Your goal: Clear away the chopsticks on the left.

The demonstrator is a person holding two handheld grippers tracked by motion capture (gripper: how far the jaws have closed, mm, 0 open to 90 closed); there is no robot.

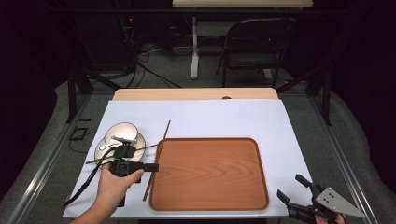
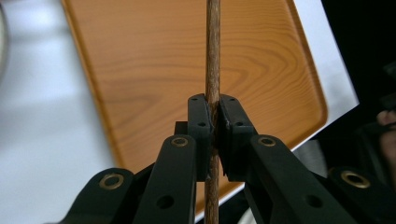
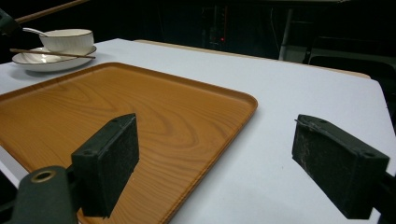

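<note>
**Left hand-held gripper clamped on one chopstick; right one idle and open**

Left hand-held gripper (image 1: 152,167): seen from above, it sits at the left edge of the wooden tray (image 1: 210,196), carried in the person's left hand (image 1: 114,184). Jaws are clenched on a dark wooden chopstick (image 1: 156,161). The left gripper view confirms the grip: both pads press the chopstick (image 2: 213,70) from either side, and the stick runs straight through the jaws, crossing the view top to bottom, with the tray (image 2: 163,60) behind it. In the high view the held chopstick lies along the tray's left edge, far end pointing away from the person, near end toward the front of the desk (image 1: 224,116).

Second chopstick (image 1: 122,154): rests across the plate (image 1: 103,150), one end reaching toward the tray's far-left corner. From the right gripper view it lies flat over the plate's (image 3: 44,63) rim, in front of the bowl (image 3: 67,39).

Bowl (image 1: 120,133) sits on the plate at the left of the desk, beyond the left hand; a spoon (image 1: 114,143) lies by it.

Right hand-held gripper (image 1: 295,186): at the near right corner of the desk, off the tray, jaws released and wide apart. The right gripper view shows both pads spread with nothing between them, the tray (image 3: 140,112) and white desk (image 3: 289,93) ahead.

The tray carries nothing.
</note>
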